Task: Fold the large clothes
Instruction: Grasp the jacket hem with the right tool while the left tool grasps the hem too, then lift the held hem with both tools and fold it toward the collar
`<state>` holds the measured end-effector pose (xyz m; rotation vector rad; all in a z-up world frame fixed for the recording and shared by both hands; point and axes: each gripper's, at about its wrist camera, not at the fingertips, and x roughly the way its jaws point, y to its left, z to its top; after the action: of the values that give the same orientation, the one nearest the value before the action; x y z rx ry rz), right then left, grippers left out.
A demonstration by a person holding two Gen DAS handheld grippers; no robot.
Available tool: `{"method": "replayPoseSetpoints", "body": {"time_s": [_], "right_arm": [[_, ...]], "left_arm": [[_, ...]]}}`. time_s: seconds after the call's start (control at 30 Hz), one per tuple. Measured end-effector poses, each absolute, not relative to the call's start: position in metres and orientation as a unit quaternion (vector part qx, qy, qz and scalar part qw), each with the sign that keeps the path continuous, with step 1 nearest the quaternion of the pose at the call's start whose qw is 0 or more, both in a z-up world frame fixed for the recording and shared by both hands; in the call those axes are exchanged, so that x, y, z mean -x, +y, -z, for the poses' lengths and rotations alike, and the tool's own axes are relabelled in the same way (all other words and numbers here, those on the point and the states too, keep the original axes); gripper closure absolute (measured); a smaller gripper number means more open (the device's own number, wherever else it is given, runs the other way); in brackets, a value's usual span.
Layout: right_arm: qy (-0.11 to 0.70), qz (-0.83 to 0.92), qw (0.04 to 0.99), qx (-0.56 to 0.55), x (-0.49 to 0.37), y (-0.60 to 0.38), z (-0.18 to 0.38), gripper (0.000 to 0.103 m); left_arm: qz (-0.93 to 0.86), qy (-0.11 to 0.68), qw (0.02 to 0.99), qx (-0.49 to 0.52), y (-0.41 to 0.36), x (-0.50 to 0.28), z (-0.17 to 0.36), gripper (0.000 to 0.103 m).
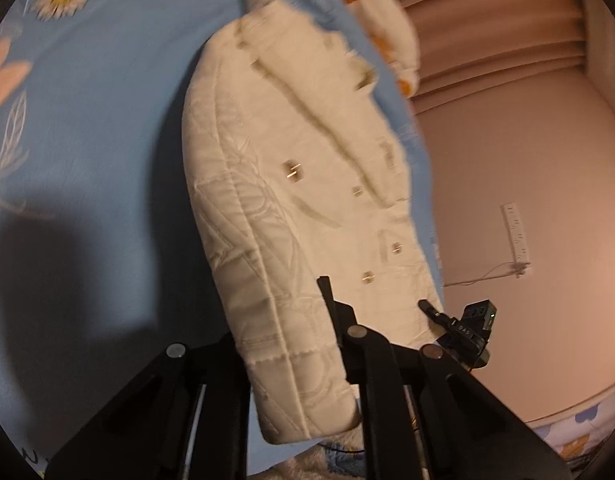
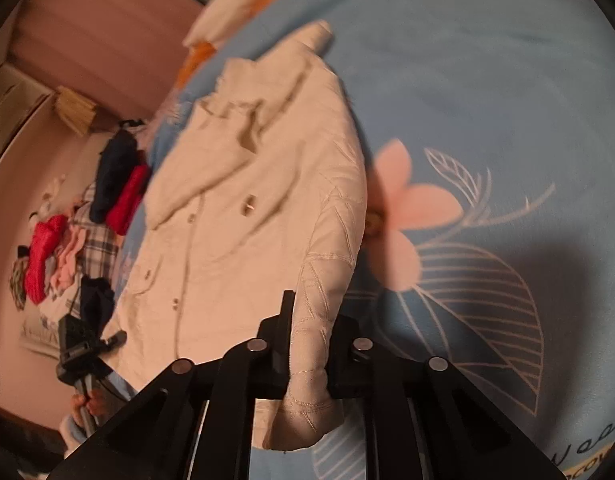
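A cream quilted coat (image 1: 291,184) with gold buttons lies front up on a blue flowered bedsheet (image 1: 107,128), collar at the far end. My left gripper (image 1: 307,312) is shut on one sleeve near its cuff; one finger (image 1: 327,296) shows, the other is hidden behind the fabric, and the cuff hangs below the jaws. In the right wrist view my right gripper (image 2: 311,328) is shut on the other sleeve (image 2: 327,264), with the cuff (image 2: 303,420) drooping under it. Each view shows the opposite gripper at the coat's far lower edge: right gripper (image 1: 467,320), left gripper (image 2: 79,348) held by a hand (image 2: 87,404).
A white and orange pillow (image 1: 387,24) lies past the collar. Beside the bed a pile of red, plaid and navy clothes (image 2: 67,240) covers the floor. A white power strip (image 1: 515,236) with its cord lies on the pinkish floor. The bed's edge runs close along the coat.
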<state>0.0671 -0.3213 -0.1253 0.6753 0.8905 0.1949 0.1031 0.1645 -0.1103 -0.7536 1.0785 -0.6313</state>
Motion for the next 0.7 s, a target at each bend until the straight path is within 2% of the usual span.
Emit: {"method": "replayPoseSetpoints", "body": {"time_s": [0.27, 0.7], "right_arm": [[0.339, -0.141, 0.866, -0.339, -0.058, -0.313, 0.081, 0.094], [0.290, -0.193, 0.873, -0.340, -0.014, -0.312, 0.041, 0.094]], "left_arm": [[0.331, 0.405, 0.772, 0.361, 0.169, -0.091, 0.058, 0.096], [0.363, 0.385, 0.769, 0.358, 0.180, -0.037, 0.014, 0.096]]}}
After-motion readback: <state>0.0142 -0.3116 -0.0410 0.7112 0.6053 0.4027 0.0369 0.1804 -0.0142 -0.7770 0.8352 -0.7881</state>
